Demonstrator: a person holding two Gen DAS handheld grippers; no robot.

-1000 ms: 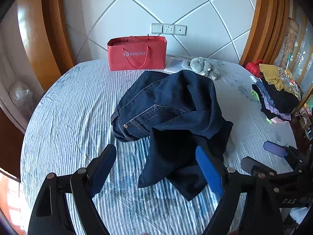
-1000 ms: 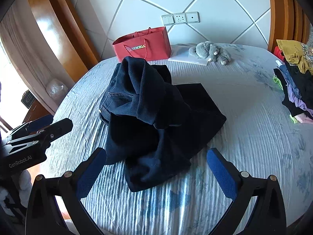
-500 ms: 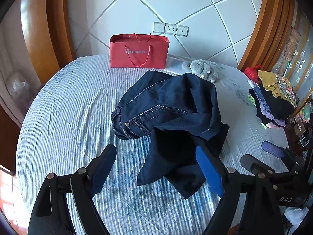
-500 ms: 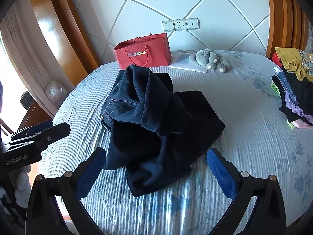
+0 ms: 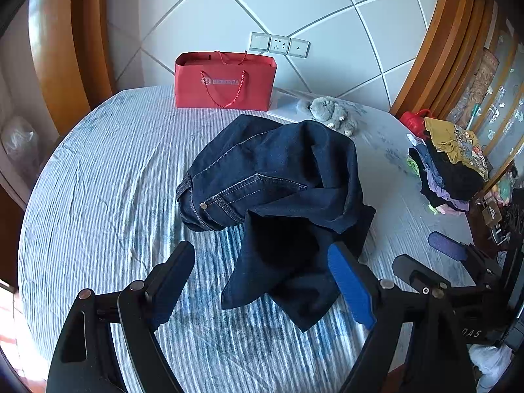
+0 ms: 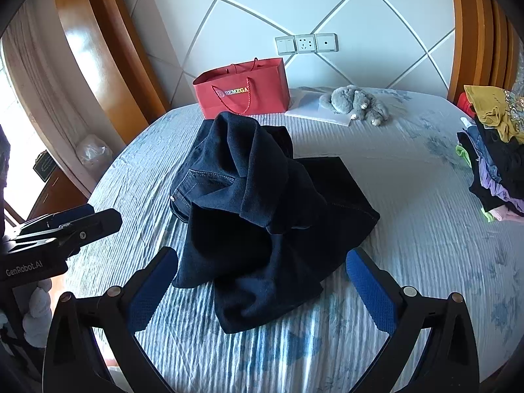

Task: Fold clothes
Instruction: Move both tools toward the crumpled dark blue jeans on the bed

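A pair of dark blue jeans (image 5: 278, 190) (image 6: 258, 209) lies in a crumpled heap in the middle of a round bed with a blue-striped sheet (image 5: 108, 177) (image 6: 425, 235). A pocket and waistband rivet face left; the loose leg ends point toward me. My left gripper (image 5: 262, 288) hovers open just short of the nearest hem, nothing between its blue pads. My right gripper (image 6: 262, 291) is also open, over the near edge of the heap, holding nothing. Each gripper shows in the other's view, the right one (image 5: 435, 262) and the left one (image 6: 78, 226).
A red paper shopping bag (image 5: 224, 80) (image 6: 244, 90) stands at the back against the padded headboard. A grey plush toy (image 5: 332, 114) (image 6: 357, 103) lies on a white sheet of paper beside it. A pile of mixed clothes (image 5: 448, 160) (image 6: 497, 150) sits at the bed's right edge.
Both grippers have drawn back and risen slightly, so the jeans sit a bit farther off. The jeans have not moved and both grippers stay open.
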